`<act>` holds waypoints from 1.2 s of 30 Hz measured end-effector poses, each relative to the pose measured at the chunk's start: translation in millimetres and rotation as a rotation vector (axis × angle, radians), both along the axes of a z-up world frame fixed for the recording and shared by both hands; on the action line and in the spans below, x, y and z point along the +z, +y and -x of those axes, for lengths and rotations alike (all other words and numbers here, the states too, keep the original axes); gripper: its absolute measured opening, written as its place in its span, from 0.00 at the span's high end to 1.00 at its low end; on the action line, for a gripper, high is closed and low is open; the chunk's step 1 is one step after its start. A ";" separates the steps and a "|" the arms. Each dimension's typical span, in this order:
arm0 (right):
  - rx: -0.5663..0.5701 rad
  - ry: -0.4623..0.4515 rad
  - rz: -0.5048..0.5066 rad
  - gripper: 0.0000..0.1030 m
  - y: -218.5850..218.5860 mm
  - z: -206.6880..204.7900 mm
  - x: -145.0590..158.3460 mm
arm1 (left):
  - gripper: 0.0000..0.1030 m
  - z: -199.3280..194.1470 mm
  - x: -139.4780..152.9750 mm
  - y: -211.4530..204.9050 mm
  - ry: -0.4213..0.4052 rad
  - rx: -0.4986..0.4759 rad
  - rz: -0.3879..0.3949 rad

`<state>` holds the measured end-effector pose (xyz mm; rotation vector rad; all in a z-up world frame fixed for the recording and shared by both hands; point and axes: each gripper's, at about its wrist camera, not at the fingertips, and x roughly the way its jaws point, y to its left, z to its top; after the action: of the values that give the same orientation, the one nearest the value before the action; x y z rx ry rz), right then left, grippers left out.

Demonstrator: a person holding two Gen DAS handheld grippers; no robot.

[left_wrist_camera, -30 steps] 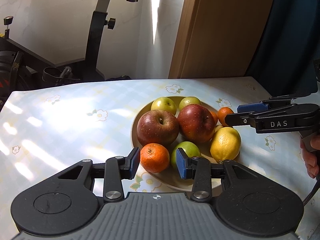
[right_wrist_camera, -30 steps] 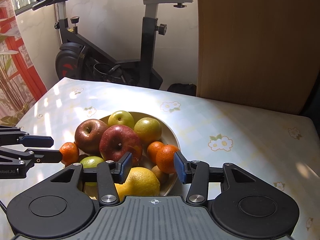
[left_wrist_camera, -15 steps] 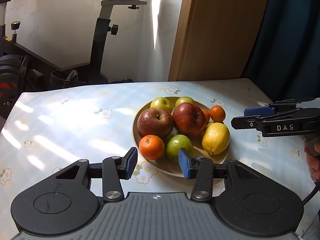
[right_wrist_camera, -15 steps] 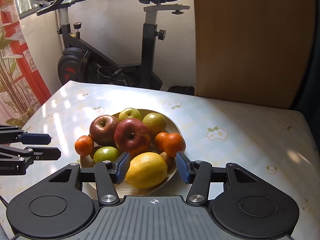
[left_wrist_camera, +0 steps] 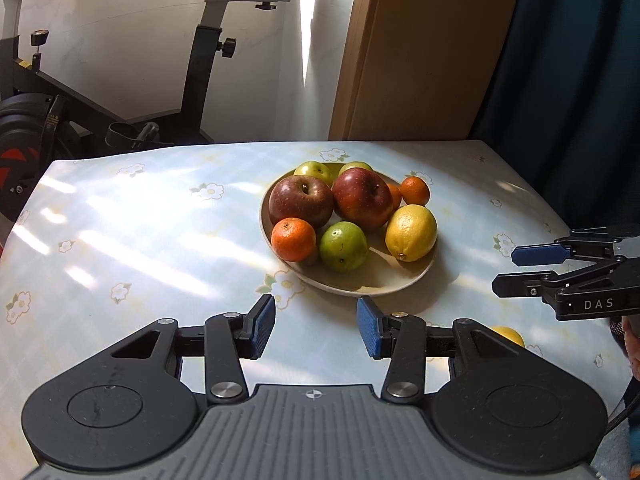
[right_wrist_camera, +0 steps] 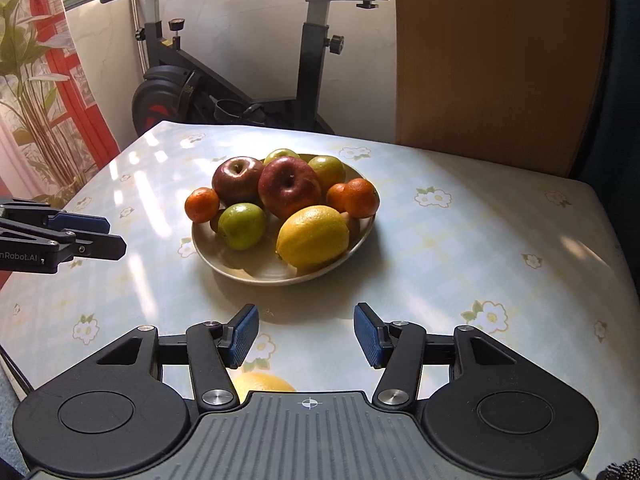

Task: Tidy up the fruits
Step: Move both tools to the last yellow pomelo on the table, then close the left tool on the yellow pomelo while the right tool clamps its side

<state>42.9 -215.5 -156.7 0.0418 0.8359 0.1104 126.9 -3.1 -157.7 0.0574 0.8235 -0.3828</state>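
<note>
Though heaped on the beige plate [left_wrist_camera: 360, 289] at the centre of both views, not yet all gathered: second lemon [right_wrist_camera: 262, 383] loose on the flowered table [left_wrist_camera: 140, 240], at the bottom of the right wrist view, half hidden behind the tool's body. Stacked loosely besides: two red apples [left_wrist_camera: 301, 201] at the back, green fruit [left_wrist_camera: 343, 246] and mandarin [left_wrist_camera: 293, 239] on the near rim, large lemon [left_wrist_camera: 411, 232] leaning at the right rim, another mandarin [left_wrist_camera: 415, 191] perched upper right. Round, unsupported, likely to roll off under any sideways nudge. Left gripper [left_wrist_camera: 316, 328] low in its view, short of the plate, jaws just opened a little, spread, nothing between the pads. Right gripper [right_wrist_camera: 306, 334] the same: just opened, spread, empty. Main hazard probably the loose lemon: out of clear sight, easily knocked toward the table edge by a blind reach, with glossy cloth offering no hold. Seemingly too narrow a gap for so wide a fruit; without widening, would shove rather than grasp. Pinched off centre, could squirt free. Set atop the pile, might dislodge a rim fruit; safer on the bare near patch of the plate.
</note>
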 end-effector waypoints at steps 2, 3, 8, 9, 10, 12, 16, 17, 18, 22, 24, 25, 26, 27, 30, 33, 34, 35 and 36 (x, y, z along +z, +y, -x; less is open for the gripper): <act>0.002 0.016 0.006 0.52 -0.3 9.1 -4.7 | 0.55 2.7 -8.7 -1.9 0.027 0.000 0.028; 0.004 0.023 0.007 0.52 0.0 13.1 -6.8 | 0.55 4.3 -12.2 -2.5 0.034 -0.002 0.036; 0.030 0.046 0.014 0.52 4.5 27.3 -12.3 | 0.55 7.4 -21.9 -12.1 0.038 -0.014 0.033; 0.037 0.049 0.015 0.52 5.8 29.0 -12.7 | 0.55 8.2 -22.8 -13.8 0.037 -0.017 0.035; 0.043 0.051 0.015 0.52 7.2 30.0 -12.8 | 0.55 8.2 -23.2 -14.4 0.037 -0.018 0.037; 0.062 0.057 0.018 0.52 11.1 30.6 -12.6 | 0.55 6.9 -23.8 -15.5 0.039 -0.018 0.045; 0.099 0.075 0.022 0.52 18.1 30.6 -15.7 | 0.55 5.2 -24.7 -17.9 0.047 -0.023 0.060; 0.112 0.084 0.026 0.52 20.3 29.7 -17.4 | 0.55 4.7 -24.9 -18.2 0.048 -0.028 0.063; 0.119 0.089 0.030 0.52 21.6 29.2 -18.5 | 0.55 4.5 -25.1 -18.5 0.049 -0.031 0.065; 0.149 0.116 0.049 0.51 25.6 25.6 -24.9 | 0.55 4.1 -25.6 -19.5 0.053 -0.046 0.074; 0.161 0.127 0.057 0.51 26.5 24.2 -27.9 | 0.55 3.7 -25.8 -19.4 0.058 -0.053 0.081; 0.167 0.130 0.063 0.51 26.9 23.8 -29.2 | 0.55 3.2 -26.4 -20.0 0.060 -0.057 0.083; 0.173 0.134 0.067 0.51 27.1 23.8 -30.4 | 0.55 3.1 -26.6 -20.6 0.061 -0.062 0.084; 0.178 0.137 0.069 0.51 27.1 23.8 -31.6 | 0.55 3.4 -26.8 -21.2 0.062 -0.067 0.086; 0.187 0.149 0.069 0.51 26.0 24.0 -36.1 | 0.55 3.3 -28.4 -24.8 0.069 -0.083 0.091; 0.193 0.151 0.065 0.53 24.2 26.4 -38.4 | 0.55 2.4 -30.2 -29.3 0.076 -0.098 0.095; 0.194 0.150 0.061 0.53 23.4 27.3 -38.9 | 0.55 2.0 -30.8 -31.0 0.079 -0.104 0.097; 0.194 0.149 0.058 0.53 22.5 28.1 -39.4 | 0.55 2.2 -31.1 -33.2 0.081 -0.112 0.101; 0.194 0.148 0.055 0.53 21.9 29.1 -39.9 | 0.55 2.2 -31.3 -35.5 0.083 -0.120 0.107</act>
<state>13.8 -193.6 -196.5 -0.0837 0.9894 0.2691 124.8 -38.6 -189.0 -0.0091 0.8823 -0.5448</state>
